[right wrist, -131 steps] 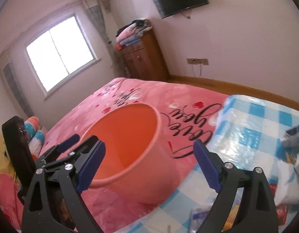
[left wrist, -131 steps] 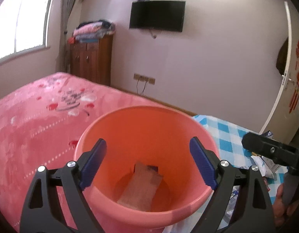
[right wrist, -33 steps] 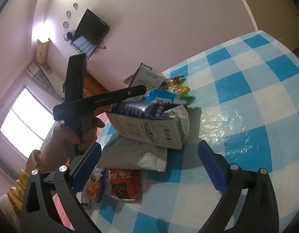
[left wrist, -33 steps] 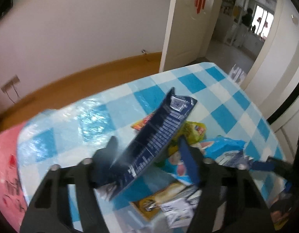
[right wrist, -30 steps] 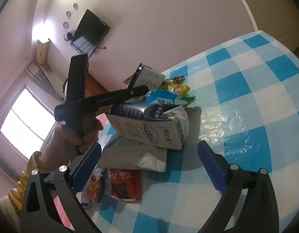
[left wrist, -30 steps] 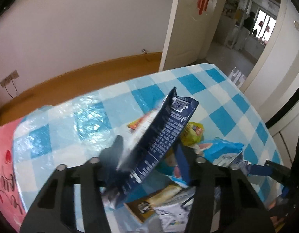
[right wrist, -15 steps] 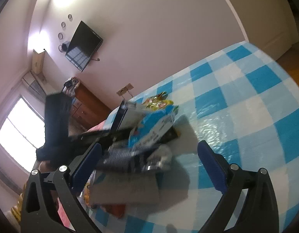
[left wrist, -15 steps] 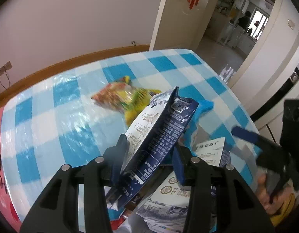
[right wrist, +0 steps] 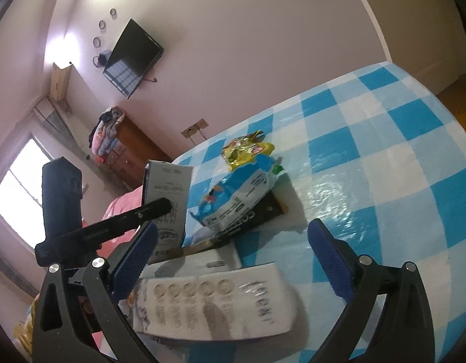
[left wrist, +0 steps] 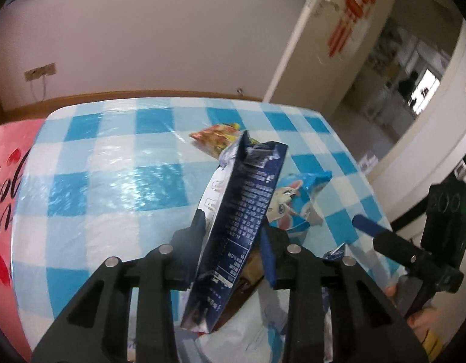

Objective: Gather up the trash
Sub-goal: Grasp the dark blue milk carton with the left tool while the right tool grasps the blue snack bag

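Note:
My left gripper holds a dark blue and white carton tilted above the checked table. Its jaws are closing and the pads press the carton's sides. The right wrist view shows the same carton at the left with the left gripper's black finger across it. My right gripper stands wide open, low over a flat white wrapper, touching nothing. Its blue pad shows at the right of the left wrist view. A light blue bag, a dark wrapper and a yellow snack bag lie behind.
The table's blue-and-white cloth ends in a rounded edge at the right. A pink bedspread adjoins its left side. A wooden dresser and a wall television stand at the back, and an open door is at the right.
The left gripper has carried the carton sideways over the table and its jaws have narrowed on it. In the right wrist view the carton has come nearer, and the pile in front has shifted.

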Demonstrator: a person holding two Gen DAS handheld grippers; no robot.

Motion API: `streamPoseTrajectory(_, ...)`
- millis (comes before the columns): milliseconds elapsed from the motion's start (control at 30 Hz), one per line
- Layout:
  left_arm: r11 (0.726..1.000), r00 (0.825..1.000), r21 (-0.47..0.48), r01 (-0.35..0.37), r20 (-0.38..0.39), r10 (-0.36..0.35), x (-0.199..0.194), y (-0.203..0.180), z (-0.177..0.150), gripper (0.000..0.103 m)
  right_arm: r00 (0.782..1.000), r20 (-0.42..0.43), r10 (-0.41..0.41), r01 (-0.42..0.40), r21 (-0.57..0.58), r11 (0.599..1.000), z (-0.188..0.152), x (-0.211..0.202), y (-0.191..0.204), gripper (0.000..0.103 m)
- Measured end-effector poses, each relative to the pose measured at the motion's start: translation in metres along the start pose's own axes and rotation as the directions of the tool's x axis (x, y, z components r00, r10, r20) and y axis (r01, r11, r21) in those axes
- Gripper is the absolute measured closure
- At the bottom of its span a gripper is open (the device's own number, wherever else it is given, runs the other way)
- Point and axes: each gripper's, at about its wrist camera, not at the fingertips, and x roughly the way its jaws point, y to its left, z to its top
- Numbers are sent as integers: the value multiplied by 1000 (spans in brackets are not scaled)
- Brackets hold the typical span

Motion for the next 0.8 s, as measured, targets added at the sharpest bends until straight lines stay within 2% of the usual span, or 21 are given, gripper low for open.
streamPoseTrajectory(167, 999, 999, -54, 5, 39, -3, -15, 14, -10, 69, 1000, -21, -19, 19, -14, 1000, -1, 6, 7, 5)
streamPoseTrajectory(300, 994, 997, -107, 17, 71, -9, -24, 24, -14, 70, 997, -71, -9, 13, 49, 999, 2, 16, 3, 5)
streamPoseTrajectory(533, 993, 994, -117, -3, 107, 15, -37, 28, -23, 71, 993, -114, 13, 0, 110, 994, 17, 27, 8, 5)
streamPoseTrajectory(700, 989, 991, -149, 18, 135, 2, -46, 36, -30, 72, 986, -169, -7, 29, 127, 991, 32, 47, 13, 6)
streamPoseTrajectory(767, 986, 989, -166, 28, 147, -4, -51, 41, -33, 73, 982, -186, -26, 50, 126, 991, 36, 57, 14, 9)
streamPoseTrajectory(800, 985, 989, -169, 33, 150, -8, -52, 43, -34, 73, 979, -198, -53, 77, 118, 990, 37, 62, 15, 18)
